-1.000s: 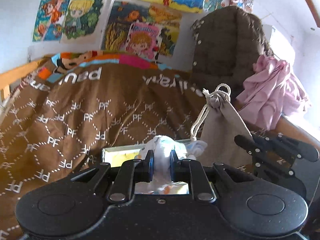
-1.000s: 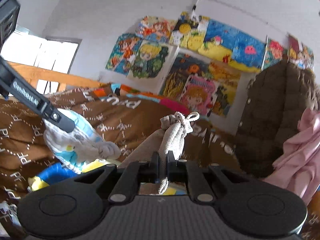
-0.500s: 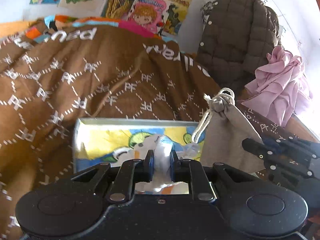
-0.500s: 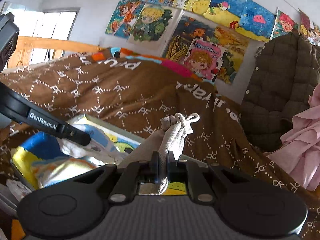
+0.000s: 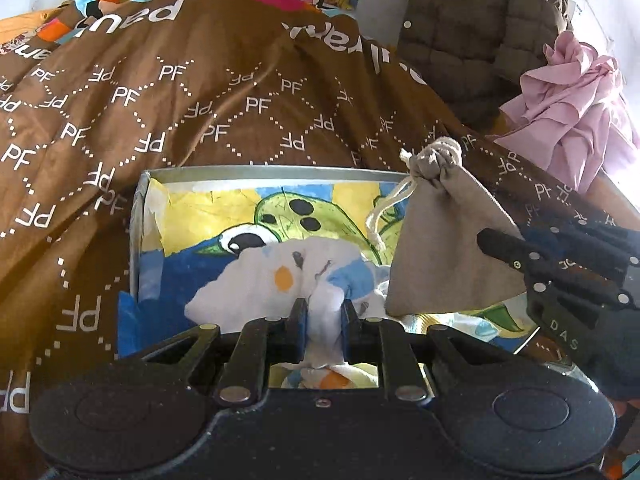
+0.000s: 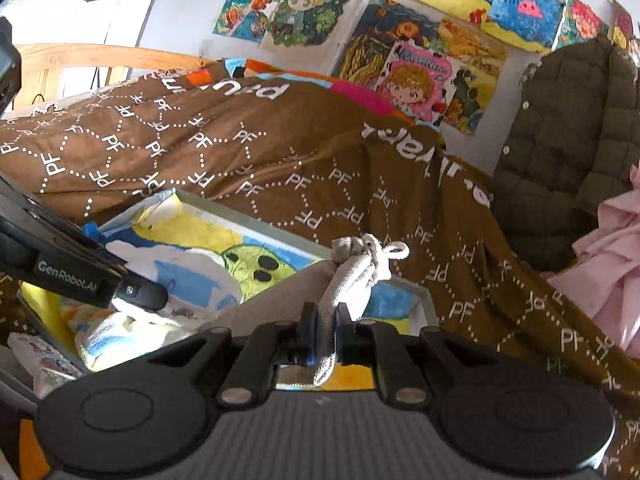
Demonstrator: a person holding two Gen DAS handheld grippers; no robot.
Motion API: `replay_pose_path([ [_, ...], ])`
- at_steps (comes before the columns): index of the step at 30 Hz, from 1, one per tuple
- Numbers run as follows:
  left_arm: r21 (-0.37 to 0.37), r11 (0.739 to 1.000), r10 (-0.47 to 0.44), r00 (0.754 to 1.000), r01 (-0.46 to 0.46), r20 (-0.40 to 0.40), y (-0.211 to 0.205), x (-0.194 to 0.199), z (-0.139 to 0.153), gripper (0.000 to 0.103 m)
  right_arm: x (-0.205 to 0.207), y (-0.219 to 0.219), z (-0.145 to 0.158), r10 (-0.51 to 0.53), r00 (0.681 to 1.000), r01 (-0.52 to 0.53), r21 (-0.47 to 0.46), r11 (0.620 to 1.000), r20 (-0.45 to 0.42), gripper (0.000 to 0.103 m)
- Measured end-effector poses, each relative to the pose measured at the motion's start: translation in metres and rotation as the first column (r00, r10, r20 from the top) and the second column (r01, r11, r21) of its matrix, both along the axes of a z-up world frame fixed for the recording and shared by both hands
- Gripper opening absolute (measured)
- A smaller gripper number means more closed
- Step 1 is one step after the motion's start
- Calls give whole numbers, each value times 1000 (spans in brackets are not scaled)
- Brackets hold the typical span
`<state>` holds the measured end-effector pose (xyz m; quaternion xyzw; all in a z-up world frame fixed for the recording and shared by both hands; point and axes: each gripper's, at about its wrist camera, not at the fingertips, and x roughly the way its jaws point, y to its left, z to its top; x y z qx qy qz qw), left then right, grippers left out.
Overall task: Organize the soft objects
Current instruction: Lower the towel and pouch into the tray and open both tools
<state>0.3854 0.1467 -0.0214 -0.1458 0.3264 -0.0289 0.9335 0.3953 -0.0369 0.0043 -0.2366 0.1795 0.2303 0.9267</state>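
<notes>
My left gripper [image 5: 323,312] is shut on a white cloth with blue and orange prints [image 5: 288,276], held low inside an open box [image 5: 264,172] lined with a painted turtle picture. My right gripper [image 6: 324,326] is shut on a grey drawstring pouch [image 6: 352,268], held over the box's right part; the pouch also shows in the left wrist view [image 5: 444,248]. The cloth [image 6: 176,276] and the box [image 6: 248,220] show in the right wrist view, with the left gripper's fingers [image 6: 140,294] on the cloth.
The box lies on a brown patterned bedspread [image 5: 200,92]. A dark quilted jacket [image 5: 480,28] and a pink garment [image 5: 576,100] hang at the right. Drawings [image 6: 400,40] cover the wall. A wooden bed rail [image 6: 100,56] runs at the left.
Both grippers have come down toward the box. The cloth has gone from above the box down into it, and the pouch now hangs over the box's right part.
</notes>
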Motion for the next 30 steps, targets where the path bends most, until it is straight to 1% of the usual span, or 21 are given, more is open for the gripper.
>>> replay_pose_path([
  [3, 5, 1000, -7, 1000, 7, -5, -2, -3, 0, 19, -2, -2, -3, -7, 1000, 7, 3, 1000, -23, 14],
  [5, 0, 1000, -17, 1000, 17, -13, -2, -6, 0, 20, -2, -3, -5, -7, 999, 8, 5, 1000, -40, 18],
  [8, -22, 1000, -21, 999, 20, -29, -3, -9, -3, 20, -3, -4, -6, -12, 998, 13, 9, 1000, -65, 19],
  [12, -20, 1000, -20, 999, 19, -38, -6, -12, -4, 22, -6, -8, -5, -17, 997, 19, 24, 1000, -79, 20],
  [14, -16, 1000, -18, 999, 17, -40, -7, -13, -2, 22, -8, -10, -5, -17, 996, 20, 24, 1000, -84, 27],
  [15, -13, 1000, -16, 999, 16, -40, -8, -14, -2, 23, -10, -11, -5, -18, 996, 20, 26, 999, -87, 29],
  [17, -5, 1000, -11, 999, 11, -42, -10, -16, -1, 28, -14, -13, -5, -14, 995, 17, 27, 999, -96, 36],
  [19, -2, 1000, 2, 999, -2, -44, -12, -20, 0, 30, -20, -13, -4, -11, 996, 12, 16, 1000, -93, 39],
  [20, -1, 1000, 9, 999, -9, -48, -13, -21, 0, 33, -23, -13, -4, -8, 996, 9, 10, 1000, -89, 44],
  [21, 1, 1000, 15, 999, -15, -49, -13, -23, 0, 34, -27, -13, -3, -7, 997, 8, 6, 1000, -81, 47],
  [23, 3, 1000, 28, 999, -28, -43, -15, -27, 1, 38, -34, -15, -1, -4, 998, 4, 1, 1000, -63, 57],
  [24, -2, 999, 37, 999, -37, -34, -14, -31, 2, 40, -38, -16, 1, -4, 999, 4, -2, 1000, -52, 59],
  [26, -34, 998, 46, 999, -46, -9, -12, -40, 6, 55, -45, -17, 3, -2, 999, 2, -4, 1000, -40, 66],
  [27, -49, 998, 49, 999, -49, 5, -11, -45, 7, 59, -50, -18, 4, -4, 999, 4, -4, 1000, -34, 67],
  [28, -59, 997, 54, 998, -52, 23, -11, -51, 9, 62, -54, -19, 6, -5, 1000, 5, -3, 1000, -27, 71],
  [30, -65, 996, 59, 997, -56, 48, -11, -61, 13, 63, -61, -22, 9, -6, 1000, 6, 1, 1000, -15, 75],
])
